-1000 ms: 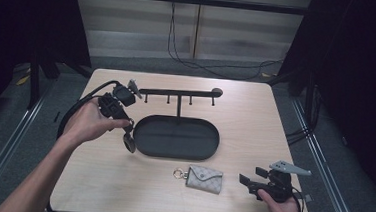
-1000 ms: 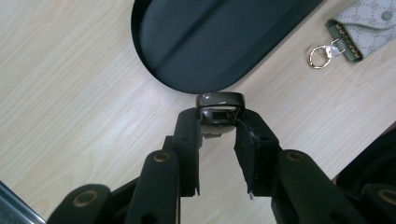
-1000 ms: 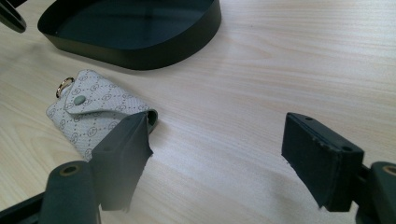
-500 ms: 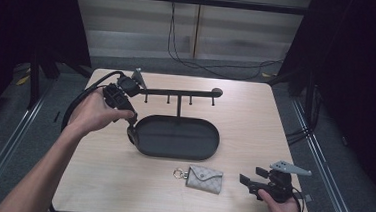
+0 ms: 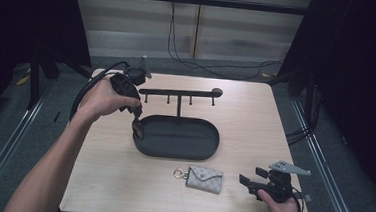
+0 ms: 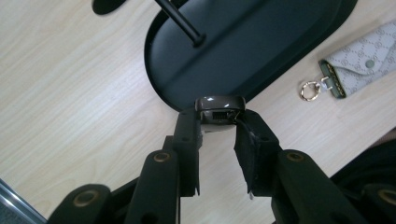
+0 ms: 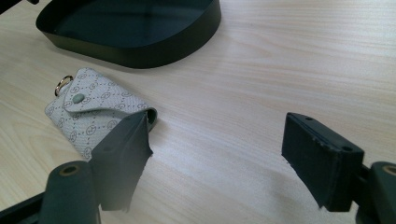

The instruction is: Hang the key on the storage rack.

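My left gripper (image 5: 137, 124) is shut on a small glossy dark fob (image 6: 219, 107), held just above the left rim of the black oval tray (image 5: 193, 149). In the left gripper view the fob sits clamped between the jaw tips (image 6: 218, 122), over the tray's edge (image 6: 261, 46). A grey patterned pouch (image 5: 205, 179) with a gold key ring (image 5: 178, 173) lies in front of the tray. At the table's front right, my right gripper (image 5: 251, 183) stands open, empty, and apart from the pouch. The pouch (image 7: 93, 112) lies just beyond the left jaw of this gripper (image 7: 219, 144).
A black T-shaped stand with a hook bar (image 5: 179, 92) rises from the back of the tray. The tray's rim (image 7: 154, 53) lies beyond the pouch. Cables trail off the table's back left. Bare wood table (image 5: 275, 122) spreads to the right of the tray.
My left gripper has carried the fob to the right and a little farther back, from beside the tray to over its left rim. The right gripper has not moved.
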Demonstrator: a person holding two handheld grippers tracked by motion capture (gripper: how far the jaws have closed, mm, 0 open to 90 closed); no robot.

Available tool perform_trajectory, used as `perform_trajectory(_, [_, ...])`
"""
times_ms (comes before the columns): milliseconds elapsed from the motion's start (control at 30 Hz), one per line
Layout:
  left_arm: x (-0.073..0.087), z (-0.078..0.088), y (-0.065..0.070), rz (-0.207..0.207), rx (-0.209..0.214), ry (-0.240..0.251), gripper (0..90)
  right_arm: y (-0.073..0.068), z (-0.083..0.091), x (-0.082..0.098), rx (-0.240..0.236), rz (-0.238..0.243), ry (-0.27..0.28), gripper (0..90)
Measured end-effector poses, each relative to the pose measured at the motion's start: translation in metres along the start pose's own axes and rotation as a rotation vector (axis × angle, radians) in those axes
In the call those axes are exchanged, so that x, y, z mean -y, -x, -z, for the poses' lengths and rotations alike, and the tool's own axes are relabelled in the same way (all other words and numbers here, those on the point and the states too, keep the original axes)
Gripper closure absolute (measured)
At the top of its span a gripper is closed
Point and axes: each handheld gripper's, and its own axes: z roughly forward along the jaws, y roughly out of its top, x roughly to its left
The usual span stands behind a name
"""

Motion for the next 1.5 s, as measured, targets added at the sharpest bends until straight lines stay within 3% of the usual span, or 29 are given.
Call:
perform_trajectory(67, [-0.004, -0.002, -0.002, 0.003, 0.014, -0.013, 70.7, 0.0, 0.0, 0.0, -0.006, 0.003, 0.0, 23.1])
perform_trajectory(133, [-0.009, -0.004, -0.001, 0.022, 0.001, -0.028, 70.7, 0.0, 0.0, 0.0, -0.007, 0.005, 0.0, 23.1])
perform_trajectory(267, [-0.017, -0.013, 0.0, 0.017, -0.015, -0.046, 70.7, 0.0, 0.0, 0.0, -0.009, 0.002, 0.001, 23.1])
perform_trajectory(300, [-0.018, -0.016, 0.001, 0.034, 0.006, -0.05, 70.7, 0.0, 0.0, 0.0, -0.009, 0.004, 0.001, 23.1])
perform_trajectory(367, [-0.021, -0.017, 0.001, 0.031, -0.009, -0.052, 70.7, 0.0, 0.0, 0.0, -0.007, 0.006, 0.0, 23.0])
perform_trajectory(700, [-0.029, -0.013, -0.002, 0.042, -0.009, -0.049, 70.7, 0.0, 0.001, 0.0, -0.01, 0.016, 0.003, 22.9])
perform_trajectory(967, [-0.034, -0.014, -0.007, 0.097, -0.008, -0.05, 70.7, 0.0, 0.0, 0.0, -0.014, 0.016, -0.001, 22.9])
perform_trajectory(1000, [-0.035, -0.015, -0.008, 0.085, -0.013, -0.057, 70.7, 0.0, 0.0, 0.0, -0.012, 0.017, -0.001, 22.9])
perform_trajectory(1200, [-0.041, -0.02, -0.007, 0.14, -0.022, -0.052, 70.7, 0.0, 0.0, 0.001, -0.014, 0.018, 0.001, 22.9])
perform_trajectory(1333, [-0.047, -0.022, -0.007, 0.141, -0.049, -0.071, 70.6, 0.0, 0.0, 0.001, -0.016, 0.02, -0.001, 22.9])
perform_trajectory(1500, [-0.051, -0.022, -0.01, 0.183, -0.051, -0.064, 70.6, 0.0, 0.0, 0.001, -0.017, 0.02, -0.002, 22.8])
